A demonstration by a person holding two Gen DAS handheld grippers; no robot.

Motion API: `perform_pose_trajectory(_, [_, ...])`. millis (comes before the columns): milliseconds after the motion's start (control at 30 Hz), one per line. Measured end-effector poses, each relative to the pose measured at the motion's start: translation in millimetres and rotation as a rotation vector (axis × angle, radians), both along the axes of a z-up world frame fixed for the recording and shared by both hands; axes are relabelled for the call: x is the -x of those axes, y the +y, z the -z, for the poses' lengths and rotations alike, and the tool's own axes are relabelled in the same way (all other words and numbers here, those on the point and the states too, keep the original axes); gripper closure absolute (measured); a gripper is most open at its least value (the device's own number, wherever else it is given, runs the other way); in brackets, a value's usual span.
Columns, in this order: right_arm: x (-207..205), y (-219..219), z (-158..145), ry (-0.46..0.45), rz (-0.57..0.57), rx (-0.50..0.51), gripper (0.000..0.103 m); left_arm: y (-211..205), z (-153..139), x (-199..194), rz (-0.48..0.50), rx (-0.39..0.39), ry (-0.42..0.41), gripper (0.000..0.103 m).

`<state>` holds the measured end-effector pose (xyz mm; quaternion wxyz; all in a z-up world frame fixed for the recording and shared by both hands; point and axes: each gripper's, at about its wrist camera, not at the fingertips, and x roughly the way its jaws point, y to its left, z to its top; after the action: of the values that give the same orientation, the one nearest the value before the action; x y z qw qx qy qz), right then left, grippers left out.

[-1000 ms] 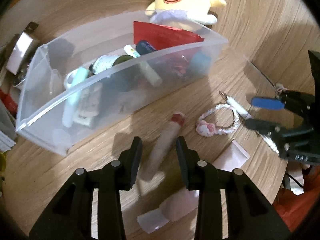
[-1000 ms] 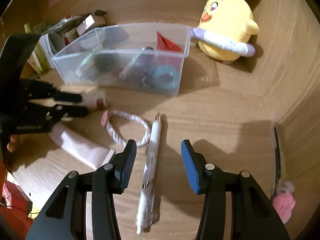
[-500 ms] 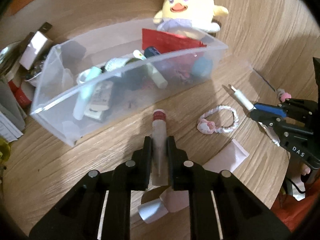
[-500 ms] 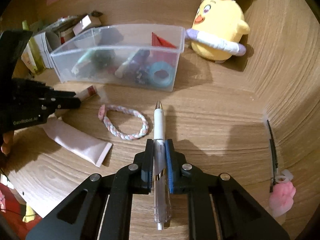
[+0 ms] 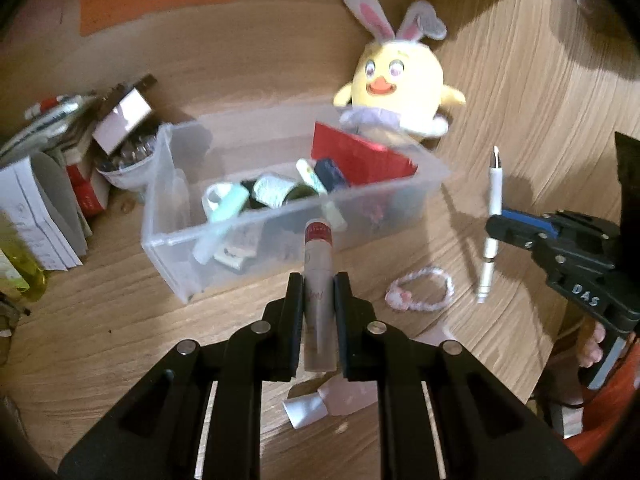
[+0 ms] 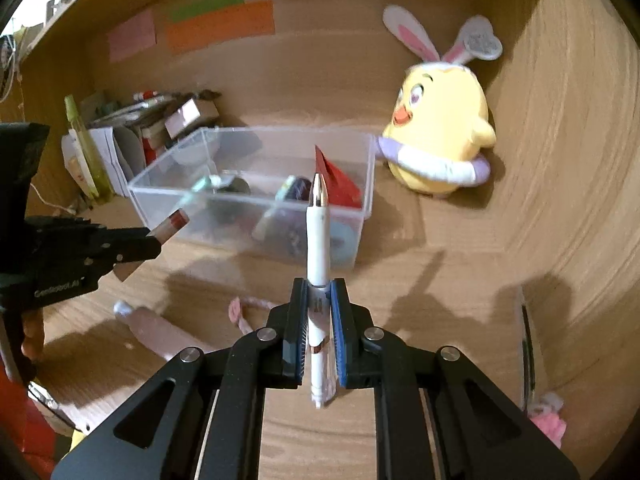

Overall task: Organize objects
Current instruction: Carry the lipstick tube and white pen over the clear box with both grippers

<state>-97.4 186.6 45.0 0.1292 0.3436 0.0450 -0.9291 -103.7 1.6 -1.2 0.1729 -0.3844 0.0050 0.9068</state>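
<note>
We read "DAS" on the right gripper (image 5: 496,228) clenching the pen (image 6: 318,236); the left gripper (image 5: 318,284) grasps a tube (image 5: 318,264) with blurred lettering.

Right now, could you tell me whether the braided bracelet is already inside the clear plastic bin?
No, the braided bracelet lies on the wooden desk in front of the clear plastic bin.

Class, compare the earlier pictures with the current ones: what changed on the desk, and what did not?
The left claw closed on the red-capped tube and lifted it; the right claw closed on the pen and lifted it. Both items are now off the desk. The bin, plush chick, braided bracelet and pink tube stayed put.
</note>
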Motion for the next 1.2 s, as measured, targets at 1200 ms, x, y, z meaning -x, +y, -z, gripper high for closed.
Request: perform_pose_trajectory(1200, [95.7, -31.3, -53.4, 0.183, -0.073, -0.081, 0.093, -30.1, -38.4, 79.4, -0.171, -0.066, 0.047, 0.089])
